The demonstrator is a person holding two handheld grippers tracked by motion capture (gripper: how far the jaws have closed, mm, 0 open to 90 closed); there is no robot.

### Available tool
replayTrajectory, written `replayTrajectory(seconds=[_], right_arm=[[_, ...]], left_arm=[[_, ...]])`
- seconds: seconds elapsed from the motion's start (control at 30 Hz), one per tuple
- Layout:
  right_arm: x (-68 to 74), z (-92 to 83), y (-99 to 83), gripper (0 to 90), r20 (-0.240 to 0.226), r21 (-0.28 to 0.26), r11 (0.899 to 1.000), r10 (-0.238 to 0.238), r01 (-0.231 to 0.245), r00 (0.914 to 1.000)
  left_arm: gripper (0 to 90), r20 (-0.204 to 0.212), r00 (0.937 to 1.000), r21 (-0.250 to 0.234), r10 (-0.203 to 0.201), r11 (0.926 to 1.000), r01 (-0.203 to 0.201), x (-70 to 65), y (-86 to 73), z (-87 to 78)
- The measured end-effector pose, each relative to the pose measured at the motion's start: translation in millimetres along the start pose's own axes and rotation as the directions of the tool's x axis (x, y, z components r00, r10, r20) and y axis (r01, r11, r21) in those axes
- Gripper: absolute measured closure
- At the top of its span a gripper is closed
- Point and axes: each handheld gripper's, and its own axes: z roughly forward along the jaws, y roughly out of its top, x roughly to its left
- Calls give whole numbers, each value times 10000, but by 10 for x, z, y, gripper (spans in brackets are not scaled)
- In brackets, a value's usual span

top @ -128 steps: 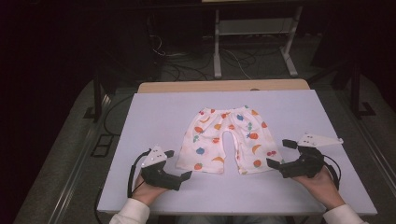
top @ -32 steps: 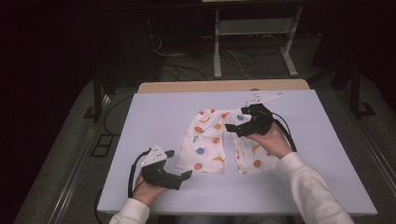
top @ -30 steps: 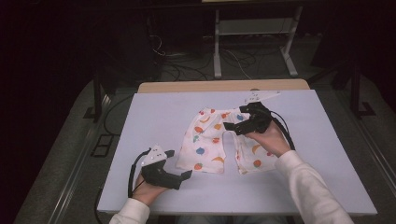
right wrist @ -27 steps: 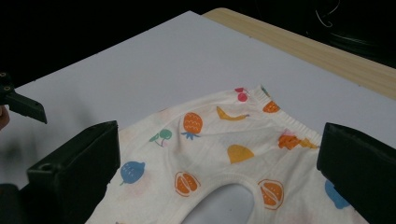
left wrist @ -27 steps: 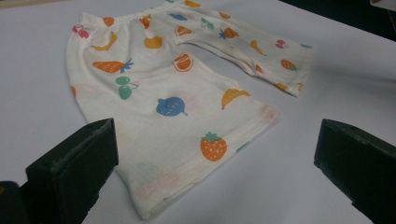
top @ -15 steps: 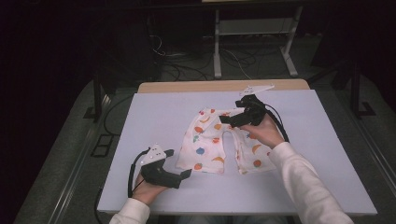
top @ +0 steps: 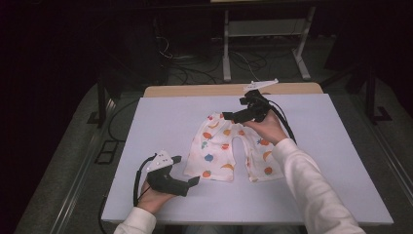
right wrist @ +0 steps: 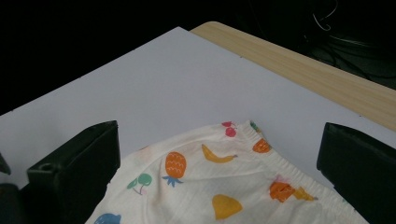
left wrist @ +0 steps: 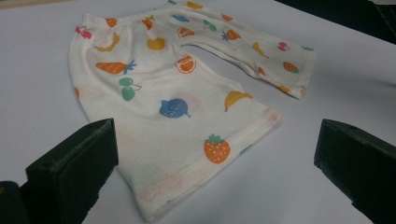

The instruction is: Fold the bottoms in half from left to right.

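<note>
Fruit-printed cream pants (top: pixel 229 148) lie flat; left tongs (top: pixel 187 170) and right tongs (top: pixel 228 116) gape wide.

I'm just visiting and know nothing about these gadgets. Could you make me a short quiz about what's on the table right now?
1. True or false: the right gripper has its jaws shut on the cream fruit-print cotton shorts.
2. Which end of the shorts does the left gripper sit nearest? A) elastic waistband B) leg hem C) neither
3. Fill in: the shorts lie on a pale ____ board over a wooden table.

Key: 1 false, both jaws stand apart above the waistband. 2 B. 3 lilac-white.
</note>
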Motion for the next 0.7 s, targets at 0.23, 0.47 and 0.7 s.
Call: replayTrajectory(seconds=[0.23, 0.47, 0.7], right_arm=[[-36, 172, 46, 0, 69, 126, 9999, 11, -11, 10000], [-46, 343, 109, 0, 128, 107, 9999, 28, -29, 9999], [-45, 481, 141, 0, 147, 225, 9997, 21, -24, 9999]], left_arm=[[0, 30, 10000, 47, 28, 10000, -28, 10, 2, 20], [0, 98, 9999, 65, 58, 10000, -59, 8, 5, 31], [0, 140, 9999, 86, 75, 9999, -76, 10, 9, 45]])
